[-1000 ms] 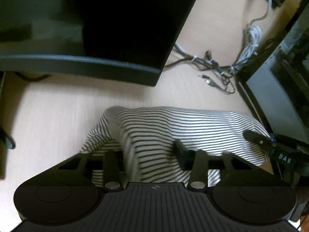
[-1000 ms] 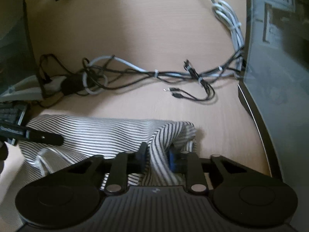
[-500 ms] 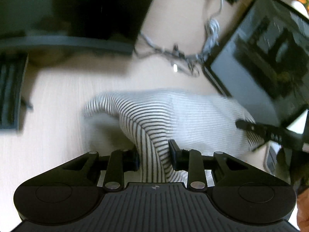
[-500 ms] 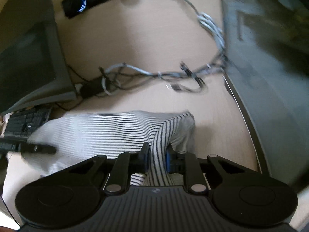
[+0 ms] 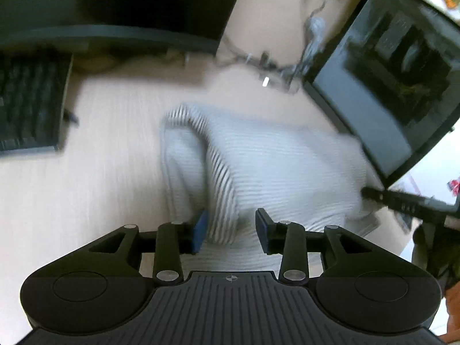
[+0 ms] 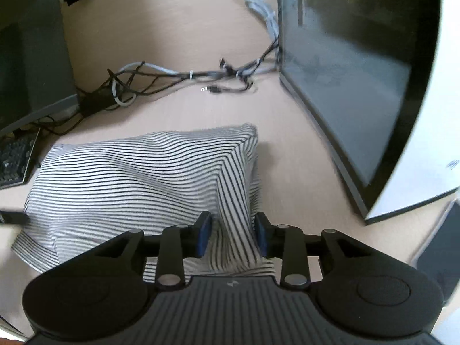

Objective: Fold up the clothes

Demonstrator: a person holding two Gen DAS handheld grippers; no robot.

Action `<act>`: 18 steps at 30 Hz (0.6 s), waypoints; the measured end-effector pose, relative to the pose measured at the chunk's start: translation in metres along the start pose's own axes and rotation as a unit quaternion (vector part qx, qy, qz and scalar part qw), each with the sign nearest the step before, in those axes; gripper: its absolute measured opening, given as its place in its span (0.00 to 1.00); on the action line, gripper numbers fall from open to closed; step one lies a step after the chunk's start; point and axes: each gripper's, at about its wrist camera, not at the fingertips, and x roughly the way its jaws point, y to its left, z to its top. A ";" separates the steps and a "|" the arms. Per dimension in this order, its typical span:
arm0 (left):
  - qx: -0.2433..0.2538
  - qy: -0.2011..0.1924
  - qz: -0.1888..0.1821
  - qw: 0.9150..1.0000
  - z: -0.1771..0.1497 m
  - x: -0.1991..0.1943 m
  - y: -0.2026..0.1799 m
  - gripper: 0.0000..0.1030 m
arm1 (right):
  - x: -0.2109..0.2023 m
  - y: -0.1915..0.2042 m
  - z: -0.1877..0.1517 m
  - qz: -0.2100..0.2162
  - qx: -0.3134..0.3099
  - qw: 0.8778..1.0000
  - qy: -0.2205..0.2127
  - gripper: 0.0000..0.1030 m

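Striped garment folded over on the desk, both grippers letting go of its near edge.

The white cotton garment with thin black stripes (image 6: 138,178) lies in a compact, puffy bundle on the pale wooden desk (image 6: 184,8), between the two dark monitors (image 6: 345,92) and just short of the tangle of grey and black cables (image 6: 184,74); one fold looks made, but the top layer is humped and unsmoothed, so flattening and probably a further fold remain. The right gripper (image 6: 233,234) points steeply down, jaws opening, a raised ridge of cloth between the pads, touching at most lightly. The left gripper (image 5: 231,228) is tilted likewise, jaws opening, cloth against one pad only, the grip released.
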 end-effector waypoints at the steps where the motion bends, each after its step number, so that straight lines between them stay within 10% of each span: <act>1: 0.005 -0.016 -0.005 1.000 0.006 -0.007 -0.004 0.50 | -0.008 0.002 0.003 0.007 -0.004 1.000 -0.013 0.30; 7: 0.023 -0.053 -0.031 0.998 0.049 0.016 -0.040 0.73 | 0.009 0.021 0.035 0.070 -0.023 0.996 -0.044 0.31; 13: -0.033 0.037 -0.034 0.998 0.042 0.088 -0.042 0.80 | 0.063 0.021 0.017 0.087 -0.050 0.995 0.006 0.37; 18: -0.018 0.019 -0.045 0.999 0.029 0.092 -0.044 0.95 | 0.066 0.012 0.010 0.114 -0.052 0.992 -0.007 0.38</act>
